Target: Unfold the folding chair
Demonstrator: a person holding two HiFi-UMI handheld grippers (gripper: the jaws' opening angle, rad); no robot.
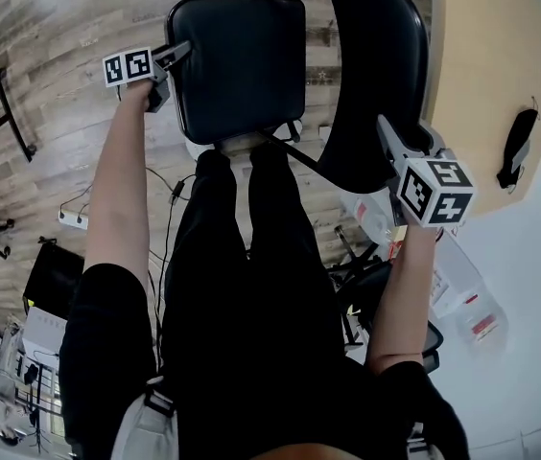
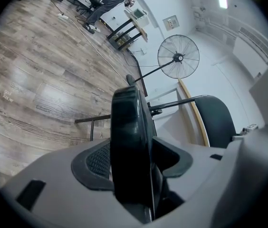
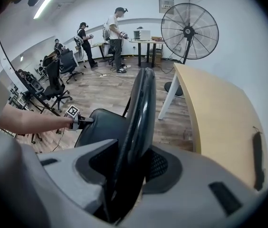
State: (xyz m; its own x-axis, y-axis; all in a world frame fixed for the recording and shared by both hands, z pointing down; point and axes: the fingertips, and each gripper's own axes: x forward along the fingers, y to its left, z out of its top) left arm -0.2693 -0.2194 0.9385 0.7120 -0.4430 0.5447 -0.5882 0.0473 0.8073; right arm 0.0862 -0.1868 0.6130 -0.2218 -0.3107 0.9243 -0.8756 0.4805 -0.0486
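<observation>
Both grippers clamp the black folding chair [image 1: 251, 84]: the left gripper [image 1: 180, 56] is closed on the edge of the seat [image 2: 129, 127], and the right gripper [image 1: 388, 134] is pressed onto the rim of the backrest [image 3: 141, 108]. It stands on the wood floor [image 1: 59, 46] before the person's legs [image 1: 242, 257], beside a pale bench [image 1: 501, 56], with a pedestal fan [image 3: 188, 30] beyond

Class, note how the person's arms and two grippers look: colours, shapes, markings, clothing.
The left gripper and right gripper are grey moulded bodies with dark textured pads inside the jaws. Each carries a white cube printed with black square markers. No cables show. The person wears black short sleeves and black trousers; the forearms are bare.
</observation>
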